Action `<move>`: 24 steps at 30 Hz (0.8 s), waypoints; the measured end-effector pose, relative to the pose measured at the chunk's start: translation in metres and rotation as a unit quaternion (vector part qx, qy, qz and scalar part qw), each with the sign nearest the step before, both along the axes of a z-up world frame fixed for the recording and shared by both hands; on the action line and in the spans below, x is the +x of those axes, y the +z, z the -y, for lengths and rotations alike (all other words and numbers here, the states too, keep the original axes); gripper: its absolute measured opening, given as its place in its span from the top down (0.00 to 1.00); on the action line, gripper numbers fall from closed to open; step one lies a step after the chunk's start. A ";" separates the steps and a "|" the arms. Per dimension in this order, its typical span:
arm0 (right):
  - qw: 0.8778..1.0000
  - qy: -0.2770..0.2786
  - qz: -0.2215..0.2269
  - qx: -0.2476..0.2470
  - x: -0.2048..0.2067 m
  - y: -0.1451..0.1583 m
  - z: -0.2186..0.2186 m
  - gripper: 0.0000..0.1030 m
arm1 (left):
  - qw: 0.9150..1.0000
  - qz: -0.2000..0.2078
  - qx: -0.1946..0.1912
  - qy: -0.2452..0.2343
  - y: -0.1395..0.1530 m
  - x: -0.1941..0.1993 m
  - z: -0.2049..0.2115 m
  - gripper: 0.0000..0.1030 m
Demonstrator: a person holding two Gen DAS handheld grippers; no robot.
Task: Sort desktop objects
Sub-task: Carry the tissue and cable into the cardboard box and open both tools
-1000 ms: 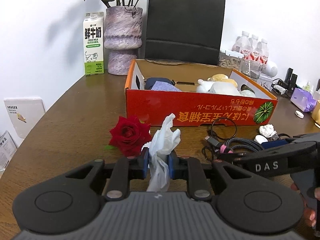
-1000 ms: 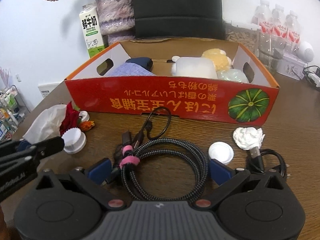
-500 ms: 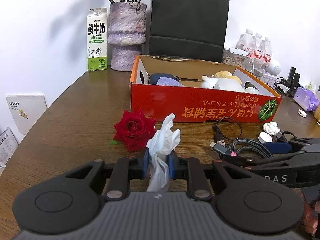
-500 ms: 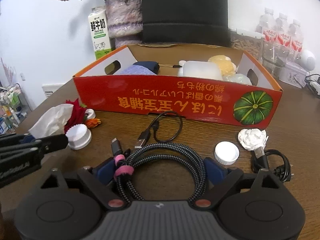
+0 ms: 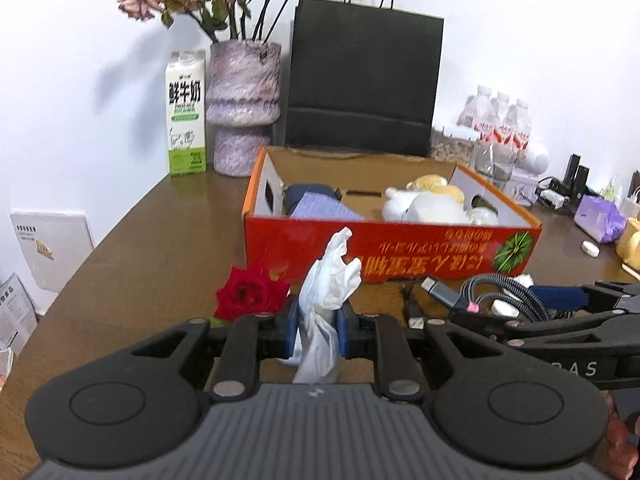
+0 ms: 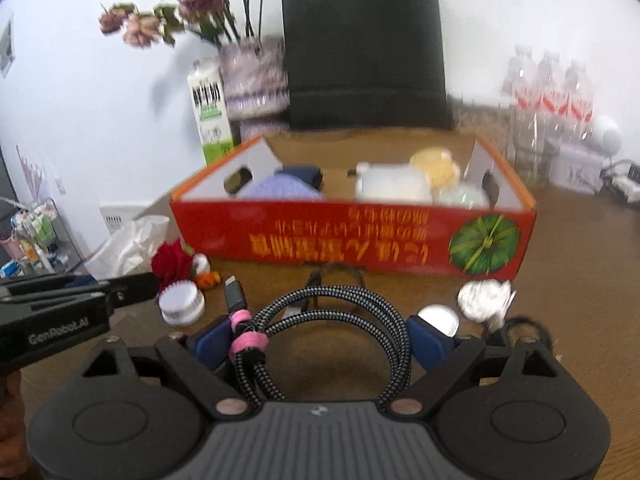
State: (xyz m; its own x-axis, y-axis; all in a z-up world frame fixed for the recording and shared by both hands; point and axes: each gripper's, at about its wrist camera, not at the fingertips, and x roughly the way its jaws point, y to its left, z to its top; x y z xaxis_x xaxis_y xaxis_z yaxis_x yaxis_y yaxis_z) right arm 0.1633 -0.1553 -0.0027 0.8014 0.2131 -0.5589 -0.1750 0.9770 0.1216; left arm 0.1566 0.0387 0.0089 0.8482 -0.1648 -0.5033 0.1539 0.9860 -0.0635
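Clamped in the left gripper [image 5: 318, 334], blue pads pressed in close from both sides: a crumpled white tissue [image 5: 328, 300], its loose end standing upright above the jaws. Cradled in the right gripper [image 6: 320, 338], fingers set wide against the outer flanks of the loop: a coiled braided cable [image 6: 324, 328], bound by a pink tie [image 6: 246, 342] on the left side, plug end [image 6: 236, 300] jutting forward; grip apparently firm, though contact on the right pad only partly visible. Just past the left jaws, on the brown table [image 5: 132, 264]: a red rose [image 5: 250, 294]. Near it, in the right wrist view, a white fluted cap [image 6: 182, 302]; off to the right, a second white cap [image 6: 438, 318] and a crumpled white wad [image 6: 484, 300]. Straight ahead of both grippers, long side running crosswise to the fingers: the red cardboard box [image 6: 352, 240], already holding soft items. Both loads held short of the near wall; likely next, a carry forward and over that wall, the right gripper seemingly about centred on it, the left nearer its left end. Behind: milk carton [image 5: 186, 112], purple vase [image 5: 244, 106], black paper bag [image 5: 362, 76].
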 end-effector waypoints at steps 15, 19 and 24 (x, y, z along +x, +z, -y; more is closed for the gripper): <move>0.990 -0.043 0.136 0.017 0.045 0.061 0.034 0.11 | 0.996 0.083 -0.033 0.024 0.055 0.063 0.037 0.82; 0.986 -0.053 0.152 0.031 0.072 0.060 0.041 0.11 | 0.995 0.084 -0.037 0.036 0.053 0.087 0.045 0.82; 0.987 -0.061 0.144 0.030 0.107 0.048 0.048 0.11 | 0.995 0.076 -0.028 0.051 0.046 0.123 0.049 0.82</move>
